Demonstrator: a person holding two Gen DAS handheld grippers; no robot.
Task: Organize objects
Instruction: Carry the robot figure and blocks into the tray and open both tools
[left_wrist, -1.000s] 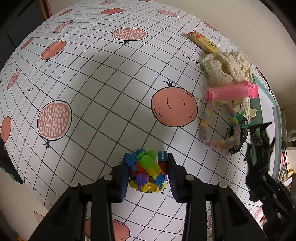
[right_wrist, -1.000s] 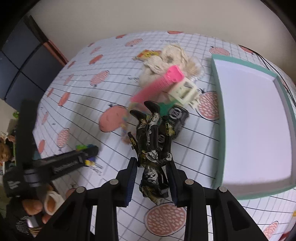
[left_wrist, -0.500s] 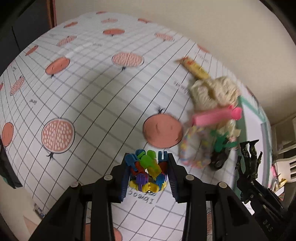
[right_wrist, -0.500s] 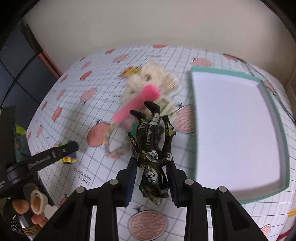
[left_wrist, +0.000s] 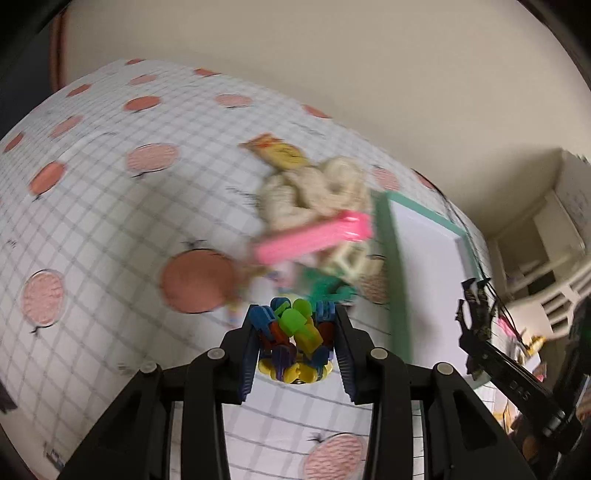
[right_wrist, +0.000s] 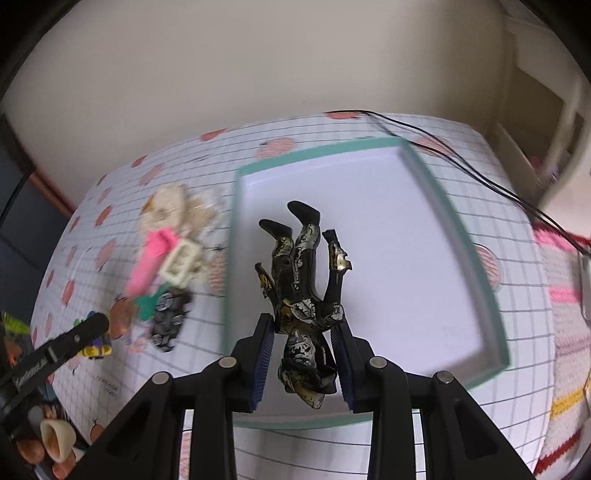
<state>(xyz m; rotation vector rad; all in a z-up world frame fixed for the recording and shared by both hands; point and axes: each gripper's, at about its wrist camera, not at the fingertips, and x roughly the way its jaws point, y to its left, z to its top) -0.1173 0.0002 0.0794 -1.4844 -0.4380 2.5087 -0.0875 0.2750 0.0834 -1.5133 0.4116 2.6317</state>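
Note:
My left gripper (left_wrist: 293, 332) is shut on a cluster of coloured plastic blocks (left_wrist: 295, 341), held above the table, left of the teal-rimmed white tray (left_wrist: 397, 273). My right gripper (right_wrist: 303, 336) is shut on a black and gold action figure (right_wrist: 304, 291), held head down over the tray (right_wrist: 436, 184). The figure also shows at the right of the left wrist view (left_wrist: 476, 325). The left gripper with the blocks (right_wrist: 94, 345) shows at the lower left of the right wrist view.
A pile lies left of the tray: a cream cloth (right_wrist: 173, 210), a pink clip (right_wrist: 151, 262), a cream frame piece (right_wrist: 181, 264), a green piece (right_wrist: 147, 308), a black toy car (right_wrist: 170, 321). A yellow packet (left_wrist: 277, 151) lies behind it. Black cables (right_wrist: 461, 162) cross the table's far right.
Both grippers have moved right toward the tray with their loads. The figure, earlier over the tablecloth beside the pile, now hangs over the tray. The blocks have lifted and moved toward the pile.

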